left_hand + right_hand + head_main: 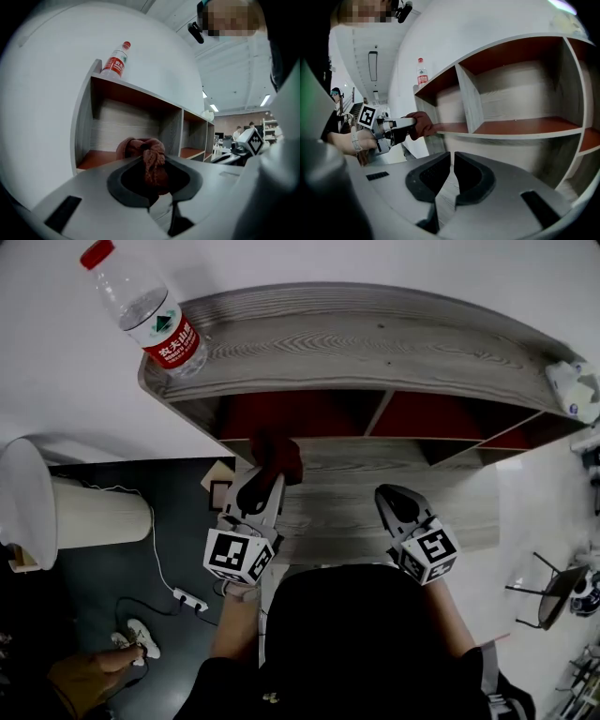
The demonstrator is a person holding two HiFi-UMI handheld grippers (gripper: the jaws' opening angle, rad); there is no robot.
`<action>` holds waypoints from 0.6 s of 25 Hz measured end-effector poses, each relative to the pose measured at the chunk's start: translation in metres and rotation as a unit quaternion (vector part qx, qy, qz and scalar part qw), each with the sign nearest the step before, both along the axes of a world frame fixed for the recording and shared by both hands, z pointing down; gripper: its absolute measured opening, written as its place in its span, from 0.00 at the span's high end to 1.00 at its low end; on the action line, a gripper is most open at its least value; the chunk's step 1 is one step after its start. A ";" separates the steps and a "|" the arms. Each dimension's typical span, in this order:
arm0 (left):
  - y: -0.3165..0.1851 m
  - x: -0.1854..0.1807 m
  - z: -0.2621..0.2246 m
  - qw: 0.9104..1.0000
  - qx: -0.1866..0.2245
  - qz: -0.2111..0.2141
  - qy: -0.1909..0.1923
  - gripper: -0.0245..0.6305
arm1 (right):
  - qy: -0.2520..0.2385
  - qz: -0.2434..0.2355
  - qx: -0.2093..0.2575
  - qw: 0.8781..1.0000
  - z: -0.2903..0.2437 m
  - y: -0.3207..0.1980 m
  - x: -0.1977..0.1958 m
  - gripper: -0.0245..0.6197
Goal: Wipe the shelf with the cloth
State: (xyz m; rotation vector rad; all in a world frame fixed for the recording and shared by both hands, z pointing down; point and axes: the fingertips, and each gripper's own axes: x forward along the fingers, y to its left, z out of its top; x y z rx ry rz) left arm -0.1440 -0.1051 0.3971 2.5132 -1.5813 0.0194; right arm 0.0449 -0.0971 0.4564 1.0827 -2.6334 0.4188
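**Cloth pinched at the shelf's left compartment**

The rust-red cloth [150, 159] is bunched into a knot between the jaws of the left hand-held gripper [266, 480]. The jaws are clamped on it, and its loose part bulges out ahead of the jaw tips. In the right gripper view that bulge meets the front lip of the shelf [375, 343] at the leftmost compartment, just ahead of the gripper, at the edge of the compartment's red-brown floor. The shelf has a grey wood-grain top and sides. Upright dividers split it into open compartments that run off to this gripper's right.

The right hand-held gripper [452, 174] is about level with the left one and well apart to its right, pointing at the shelf front. Its jaws are pressed almost together, with only a thin slit between the pads and nothing in it.

Under both grippers lies a grey wood-grain board [356, 507]. The head view does not make clear whether it is the shelf's lower ledge or a separate desk.

Ahead of the left gripper and to its left, a clear plastic bottle [145, 310] with a red cap and red label stands on the shelf's top near its left end. Down to the left of that gripper, on the dark floor [178, 521], are a white cylinder [94, 512] and a white power strip [187, 597] with its cord.
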 end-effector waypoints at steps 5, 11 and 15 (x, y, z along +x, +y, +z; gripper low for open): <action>0.021 -0.015 0.010 1.000 -0.004 -0.018 -0.011 0.84 | 0.005 -0.043 0.010 0.999 -0.003 0.002 -0.027 0.93; 0.043 -0.035 0.021 0.999 -0.013 -0.043 -0.007 0.84 | 0.006 -0.072 0.014 0.997 -0.008 0.004 -0.052 0.93; 0.054 -0.040 0.024 0.999 -0.011 -0.051 -0.012 0.84 | 0.005 -0.087 0.018 0.996 -0.011 0.008 -0.063 0.93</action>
